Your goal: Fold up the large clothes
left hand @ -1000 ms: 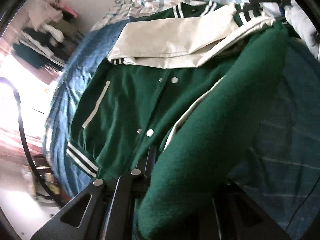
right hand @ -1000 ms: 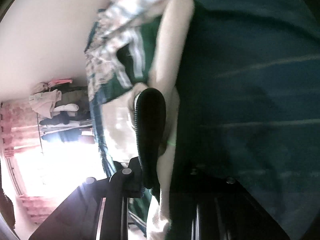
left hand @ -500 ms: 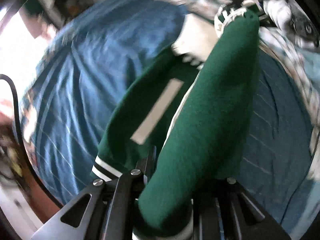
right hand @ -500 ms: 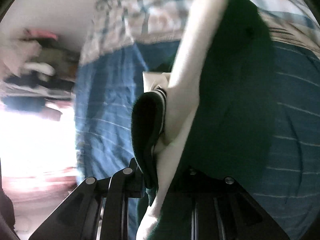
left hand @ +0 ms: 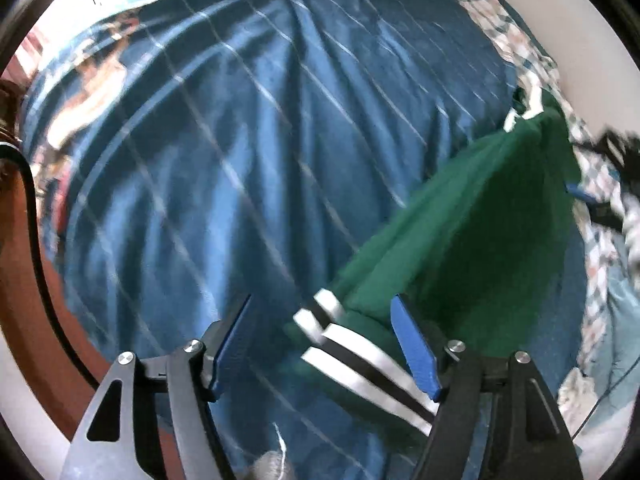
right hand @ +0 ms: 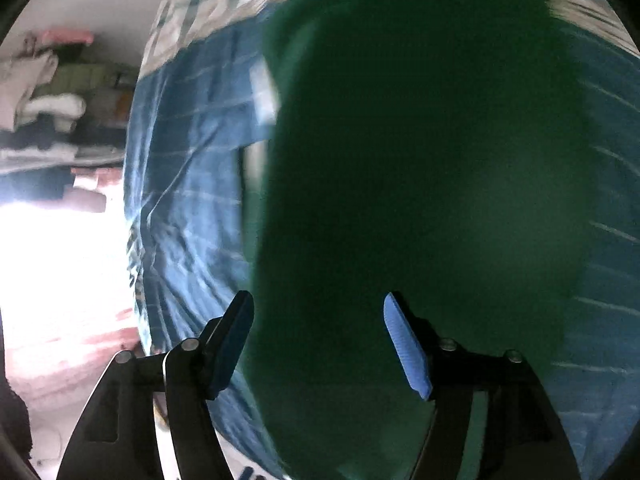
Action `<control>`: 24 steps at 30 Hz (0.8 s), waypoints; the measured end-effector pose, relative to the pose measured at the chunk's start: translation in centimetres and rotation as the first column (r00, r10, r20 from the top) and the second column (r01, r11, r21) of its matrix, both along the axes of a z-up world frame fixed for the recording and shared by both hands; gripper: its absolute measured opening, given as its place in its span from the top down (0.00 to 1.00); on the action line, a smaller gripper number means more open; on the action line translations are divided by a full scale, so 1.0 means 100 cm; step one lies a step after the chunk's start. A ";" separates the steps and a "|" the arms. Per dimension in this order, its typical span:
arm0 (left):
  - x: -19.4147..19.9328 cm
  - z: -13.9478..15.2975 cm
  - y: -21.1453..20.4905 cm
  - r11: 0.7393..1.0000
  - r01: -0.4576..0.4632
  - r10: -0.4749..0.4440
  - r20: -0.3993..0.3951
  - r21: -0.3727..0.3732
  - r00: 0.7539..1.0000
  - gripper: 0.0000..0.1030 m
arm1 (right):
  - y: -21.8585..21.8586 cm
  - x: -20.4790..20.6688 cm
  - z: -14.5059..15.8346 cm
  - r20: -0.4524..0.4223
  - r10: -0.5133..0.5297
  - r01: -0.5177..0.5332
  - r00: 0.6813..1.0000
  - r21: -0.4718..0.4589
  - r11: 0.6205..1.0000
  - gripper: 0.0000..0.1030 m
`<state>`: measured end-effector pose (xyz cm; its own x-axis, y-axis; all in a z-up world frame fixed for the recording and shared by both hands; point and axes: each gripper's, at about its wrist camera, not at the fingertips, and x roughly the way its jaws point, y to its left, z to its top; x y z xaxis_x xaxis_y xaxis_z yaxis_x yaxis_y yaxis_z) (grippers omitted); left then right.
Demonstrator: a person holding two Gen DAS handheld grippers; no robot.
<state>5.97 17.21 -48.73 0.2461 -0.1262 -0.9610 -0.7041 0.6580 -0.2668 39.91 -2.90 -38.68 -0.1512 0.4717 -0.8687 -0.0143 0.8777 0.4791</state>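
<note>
A green varsity jacket with a black-and-white striped hem lies on the blue bed cover. My left gripper is open, its blue pads apart, with the striped hem lying between and below them. In the right wrist view the jacket is a dark green mass that fills most of the frame. My right gripper is open just above it, holding nothing. The jacket's cream sleeves are hidden except for a pale blurred strip.
The blue checked bed cover spreads under everything. A plaid blanket lies along the bed's far edge by the white wall. A rack of clothes stands beside a bright window. A black cable runs along the left.
Both grippers were shut on the green jacket and carrying it; now both are open and the jacket has dropped onto the bed. The left view has swung across the bed.
</note>
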 end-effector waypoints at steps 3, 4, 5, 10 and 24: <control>0.018 -0.013 -0.024 1.000 0.027 -0.027 -0.009 0.007 1.000 0.34 | -0.063 -0.004 0.010 0.044 -0.049 0.053 0.998 -0.075 0.996 0.30; 0.025 -0.019 -0.029 0.998 0.040 -0.037 -0.053 0.055 0.998 0.34 | -0.086 -0.004 0.010 0.049 -0.068 0.073 0.996 -0.093 0.993 0.30; 0.029 -0.030 -0.030 0.993 0.053 -0.041 -0.109 0.109 0.993 0.31 | -0.103 -0.003 0.008 0.047 -0.079 0.083 0.996 -0.097 0.992 0.29; 0.014 -0.072 -0.002 0.996 -0.085 0.087 -0.114 0.021 0.990 0.17 | -0.166 0.020 -0.028 0.082 -0.063 0.070 0.995 -0.076 0.995 0.22; 0.057 -0.066 -0.004 0.991 0.051 -0.031 -0.157 0.126 0.987 0.16 | -0.162 0.089 -0.148 0.011 -0.277 0.248 0.961 0.411 0.877 0.78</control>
